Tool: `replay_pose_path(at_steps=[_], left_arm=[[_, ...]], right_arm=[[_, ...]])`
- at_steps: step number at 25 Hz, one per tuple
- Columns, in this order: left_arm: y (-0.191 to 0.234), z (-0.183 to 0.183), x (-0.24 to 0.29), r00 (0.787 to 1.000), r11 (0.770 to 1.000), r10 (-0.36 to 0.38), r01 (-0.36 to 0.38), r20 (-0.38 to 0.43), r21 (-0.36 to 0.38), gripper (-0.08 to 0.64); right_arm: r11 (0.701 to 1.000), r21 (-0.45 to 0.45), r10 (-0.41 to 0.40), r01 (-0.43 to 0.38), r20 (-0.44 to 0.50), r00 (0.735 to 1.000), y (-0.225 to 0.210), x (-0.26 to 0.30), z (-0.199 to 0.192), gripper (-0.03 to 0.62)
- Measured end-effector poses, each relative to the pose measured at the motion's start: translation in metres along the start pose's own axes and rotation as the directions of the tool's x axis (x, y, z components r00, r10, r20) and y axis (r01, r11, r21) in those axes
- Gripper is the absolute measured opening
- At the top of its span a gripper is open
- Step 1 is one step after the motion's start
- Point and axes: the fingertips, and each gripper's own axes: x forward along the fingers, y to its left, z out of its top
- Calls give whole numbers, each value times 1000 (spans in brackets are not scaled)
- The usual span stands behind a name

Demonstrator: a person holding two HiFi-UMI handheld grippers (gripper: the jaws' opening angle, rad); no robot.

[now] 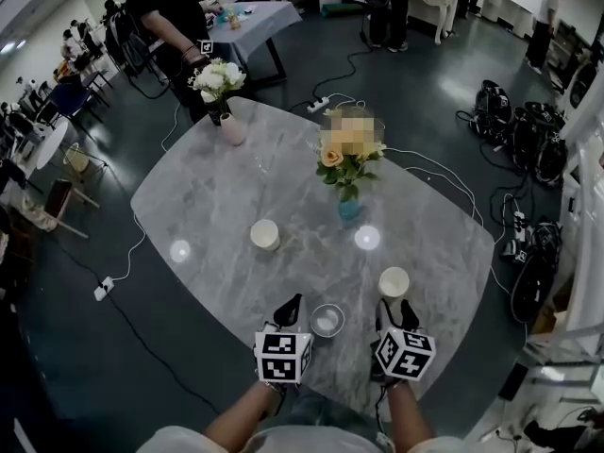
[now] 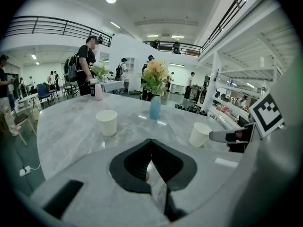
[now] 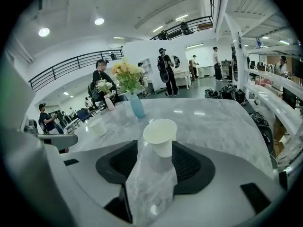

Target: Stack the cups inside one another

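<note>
Paper cup [image 3: 160, 135] sits loose at the spread jaws of the right gripper [image 3: 156, 148], left gripper [image 2: 151, 142] clenched empty, so a sloppy squeeze could tip it.

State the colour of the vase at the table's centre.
The vase is light blue, clearest in the left gripper view.
</note>
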Motion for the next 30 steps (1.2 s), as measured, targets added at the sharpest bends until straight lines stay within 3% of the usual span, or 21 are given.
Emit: replay_pose_path(at_steps=[17,30], left_arm=[[20,-20,38,998,999,3,-6,-69,-35,-5],[22,-24,47,996,999,3,-7,-90,-47,-5]], right_arm=[[999,10,-40,40,-63,997,-12,43,-11,219],[997,1,-75,75,-56,996,-21,52,-6,219]])
